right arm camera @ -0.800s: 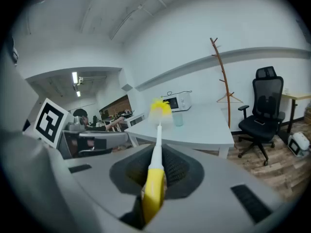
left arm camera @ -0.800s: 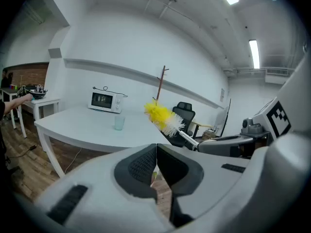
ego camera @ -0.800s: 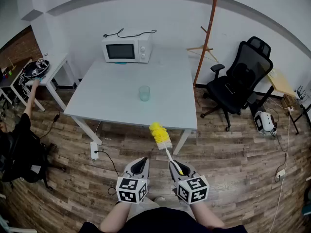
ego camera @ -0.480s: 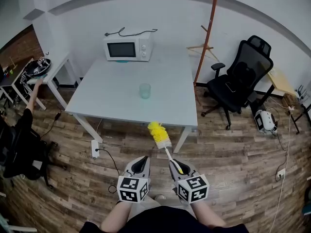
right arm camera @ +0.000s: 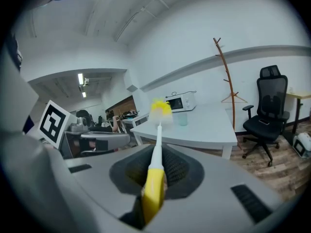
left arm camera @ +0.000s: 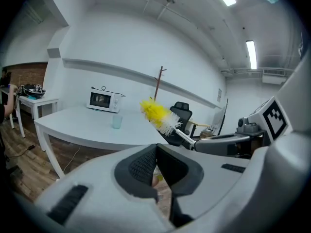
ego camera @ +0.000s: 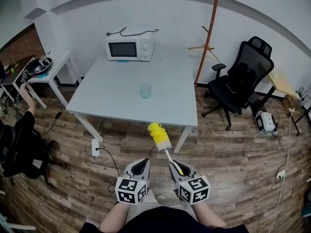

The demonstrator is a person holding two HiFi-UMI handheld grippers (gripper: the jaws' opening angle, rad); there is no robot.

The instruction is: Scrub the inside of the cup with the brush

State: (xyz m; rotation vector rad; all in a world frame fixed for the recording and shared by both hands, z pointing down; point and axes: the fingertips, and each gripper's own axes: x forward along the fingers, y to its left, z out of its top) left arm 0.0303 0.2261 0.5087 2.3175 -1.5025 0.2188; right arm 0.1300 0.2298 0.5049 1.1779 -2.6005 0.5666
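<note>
Holding the yellow-bristled, white-stemmed brush [ego camera: 160, 136] clamped between its fingers, the right gripper [ego camera: 175, 165] is well short of the pale translucent cup [ego camera: 145, 90] on the white worktop [ego camera: 114, 103]; the left gripper [ego camera: 141, 164] has its fingers closed, empty. Next, seemingly: approach the cup.

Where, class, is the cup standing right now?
In the head view the cup stands upright near the middle of the white table, just right of centre in front of the microwave, and well beyond the yellow-headed brush.
</note>
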